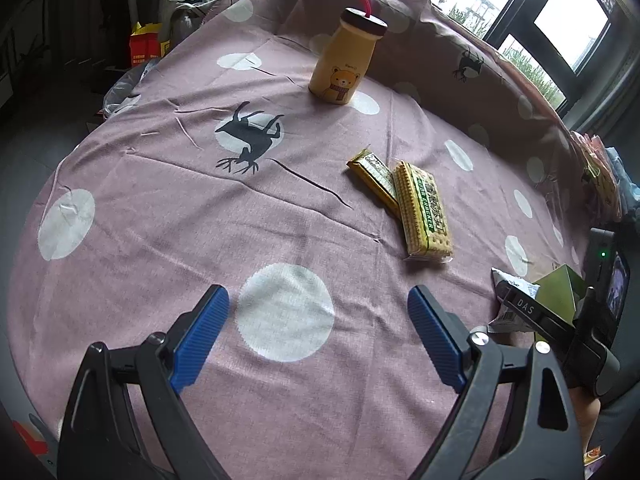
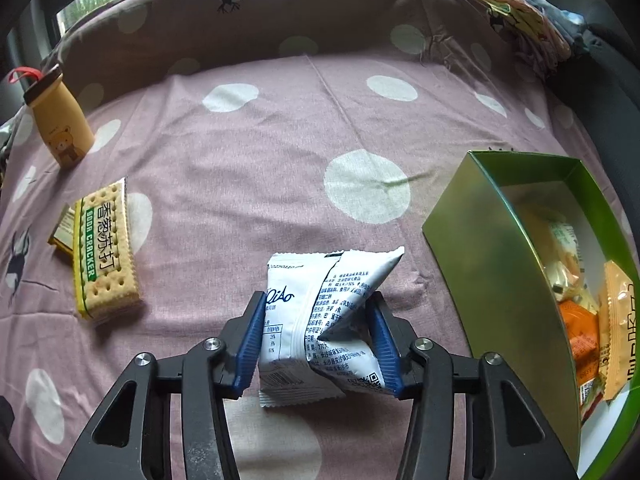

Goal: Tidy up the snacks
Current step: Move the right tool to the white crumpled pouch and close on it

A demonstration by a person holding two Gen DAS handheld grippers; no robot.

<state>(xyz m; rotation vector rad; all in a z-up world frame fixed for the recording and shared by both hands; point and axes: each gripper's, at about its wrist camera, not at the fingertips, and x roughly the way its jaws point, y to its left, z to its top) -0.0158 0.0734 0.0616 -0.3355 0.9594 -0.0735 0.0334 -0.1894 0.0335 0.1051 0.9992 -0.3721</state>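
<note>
Right gripper (image 2: 316, 344) clenched on white packet (image 2: 320, 320), crumpled between fingers (image 2: 250, 344), just left of green box (image 2: 500, 280). Left gripper (image 1: 316, 340) released, hovering over bedspread (image 1: 160, 220). Risks: packet slipping from the creased grip, or snagging the box wall and tipping it. Crackers (image 2: 106, 256) still out.

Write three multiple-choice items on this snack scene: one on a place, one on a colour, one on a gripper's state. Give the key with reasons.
1. Where does the soda cracker pack lie?
A. In the box
B. On the cloth, partly on a gold bar
C. Against the bottle

2. What colour is the box?
A. Green
B. Red
C. White

3. What is the right gripper doing?
A. Open, empty
B. Shut on the bottle
C. Shut on the white packet

Key: B, its edge overlaps the bar; A, green walls show; C, both pads press the crumpled packet.
</note>
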